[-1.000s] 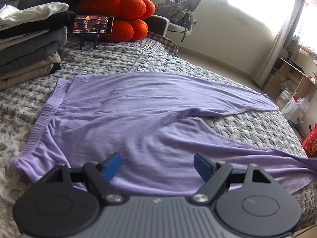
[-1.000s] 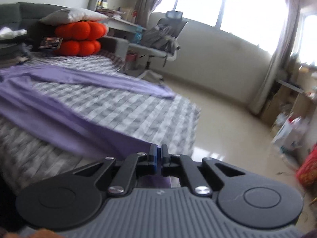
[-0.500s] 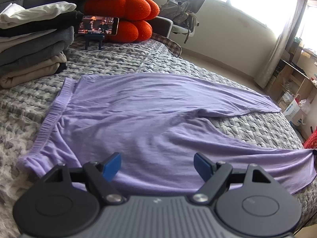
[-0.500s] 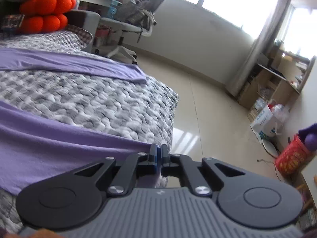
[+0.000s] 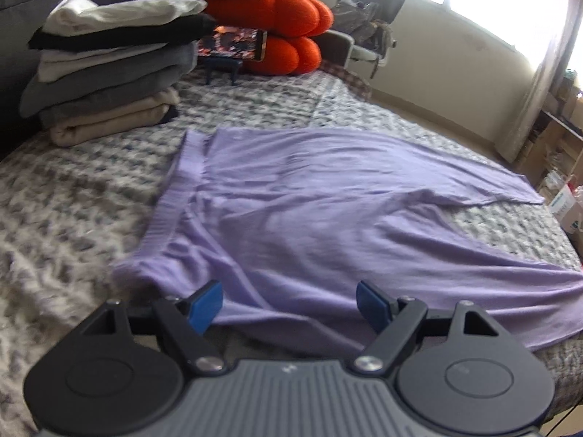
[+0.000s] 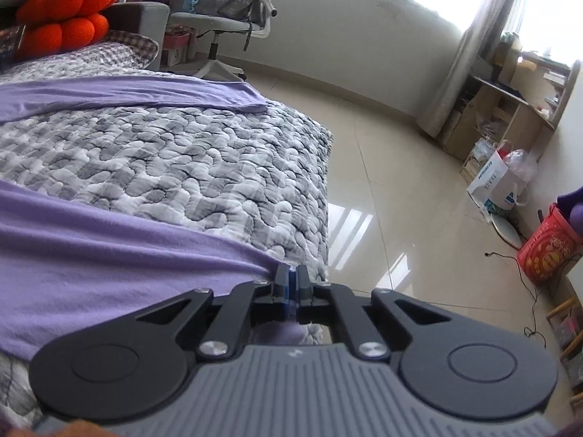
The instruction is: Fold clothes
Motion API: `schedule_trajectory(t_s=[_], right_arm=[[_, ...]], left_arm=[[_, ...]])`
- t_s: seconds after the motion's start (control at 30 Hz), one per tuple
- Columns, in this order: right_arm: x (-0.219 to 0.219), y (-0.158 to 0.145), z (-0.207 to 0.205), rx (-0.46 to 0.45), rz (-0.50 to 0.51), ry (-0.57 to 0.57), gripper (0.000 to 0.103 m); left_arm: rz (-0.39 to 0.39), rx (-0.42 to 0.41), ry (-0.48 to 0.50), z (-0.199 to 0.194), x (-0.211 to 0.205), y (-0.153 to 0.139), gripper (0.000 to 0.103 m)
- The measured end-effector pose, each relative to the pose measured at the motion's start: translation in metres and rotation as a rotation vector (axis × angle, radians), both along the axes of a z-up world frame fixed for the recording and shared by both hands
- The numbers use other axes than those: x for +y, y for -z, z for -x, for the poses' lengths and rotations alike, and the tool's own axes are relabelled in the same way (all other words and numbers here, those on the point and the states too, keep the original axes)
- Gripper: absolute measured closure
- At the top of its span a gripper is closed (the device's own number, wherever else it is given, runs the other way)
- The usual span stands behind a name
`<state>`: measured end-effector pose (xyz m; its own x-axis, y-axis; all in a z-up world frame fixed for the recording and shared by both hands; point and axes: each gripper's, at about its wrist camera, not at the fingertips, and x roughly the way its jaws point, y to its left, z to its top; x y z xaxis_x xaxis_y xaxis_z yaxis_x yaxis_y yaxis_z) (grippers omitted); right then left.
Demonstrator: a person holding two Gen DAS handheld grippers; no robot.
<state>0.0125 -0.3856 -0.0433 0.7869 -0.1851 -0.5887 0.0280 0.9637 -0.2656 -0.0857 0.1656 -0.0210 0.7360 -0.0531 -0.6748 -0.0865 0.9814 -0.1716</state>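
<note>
A pair of lilac trousers lies spread on the grey quilted bed, waistband to the left, legs to the right. My left gripper is open and empty, just above the near edge of the trousers close to the waist. My right gripper is shut on the hem of the near trouser leg at the bed's right edge. The far leg lies flat across the bed.
A stack of folded clothes sits at the back left. A phone on a stand and orange cushions are behind it. An office chair, shelves and bags stand on the tiled floor.
My left gripper has shifted left toward the waistband, staying open. My right gripper has swung right and pulled the near leg's hem out to the bed's edge, staying shut.
</note>
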Motion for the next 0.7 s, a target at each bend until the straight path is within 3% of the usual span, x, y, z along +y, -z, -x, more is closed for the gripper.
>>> schedule_trajectory(t_s=[0.13, 0.2, 0.43, 0.7], right_arm=[[0.007, -0.001, 0.006, -0.032, 0.046, 0.022, 0.098], [0.012, -0.002, 0.010, -0.053, 0.079, 0.034, 0.090], [0.018, -0.009, 0.024, -0.119, 0.160, 0.099, 0.090], [0.005, -0.020, 0.052, -0.130, -0.006, 0.126, 0.090]], left_arm=[[0.045, 0.015, -0.024, 0.009, 0.012, 0.004, 0.021], [0.055, 0.005, -0.040, 0.014, 0.018, 0.002, 0.021], [0.086, 0.003, -0.089, 0.016, 0.034, 0.002, 0.021], [0.046, 0.009, -0.102, 0.015, 0.032, 0.007, 0.021]])
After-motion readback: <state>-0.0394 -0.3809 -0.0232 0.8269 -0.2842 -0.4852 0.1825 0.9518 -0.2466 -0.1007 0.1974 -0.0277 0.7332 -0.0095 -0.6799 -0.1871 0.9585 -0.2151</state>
